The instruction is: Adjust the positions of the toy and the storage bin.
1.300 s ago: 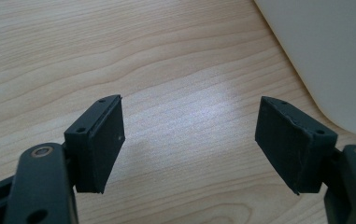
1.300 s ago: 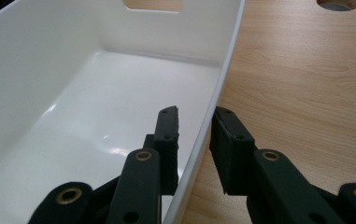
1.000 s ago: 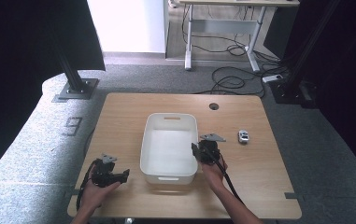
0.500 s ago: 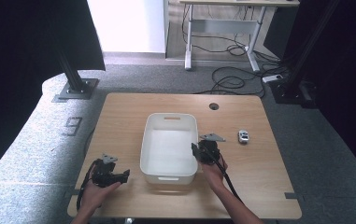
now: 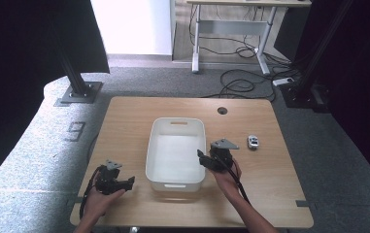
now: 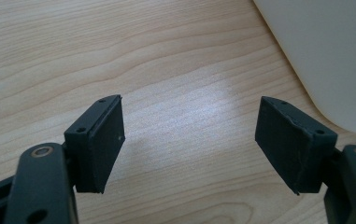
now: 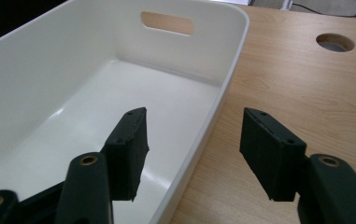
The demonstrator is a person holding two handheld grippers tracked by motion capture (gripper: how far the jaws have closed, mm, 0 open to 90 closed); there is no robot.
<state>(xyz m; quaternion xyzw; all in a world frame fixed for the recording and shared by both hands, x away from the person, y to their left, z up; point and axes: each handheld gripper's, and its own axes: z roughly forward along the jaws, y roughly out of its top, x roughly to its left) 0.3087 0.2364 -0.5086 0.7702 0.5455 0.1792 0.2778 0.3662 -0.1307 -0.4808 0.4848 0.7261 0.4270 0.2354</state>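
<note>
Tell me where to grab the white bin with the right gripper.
Probably the bin's long right wall, from above. The right gripper hangs there with its jaws open, one inside and one outside that thin upright rim, so closing would pinch it. The handle slot in the far wall lies farther off.

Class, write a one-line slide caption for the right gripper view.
Open right gripper straddling the white bin's right wall.

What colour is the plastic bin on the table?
The bin is plain white, with no pattern; the right gripper view shows it best.
</note>
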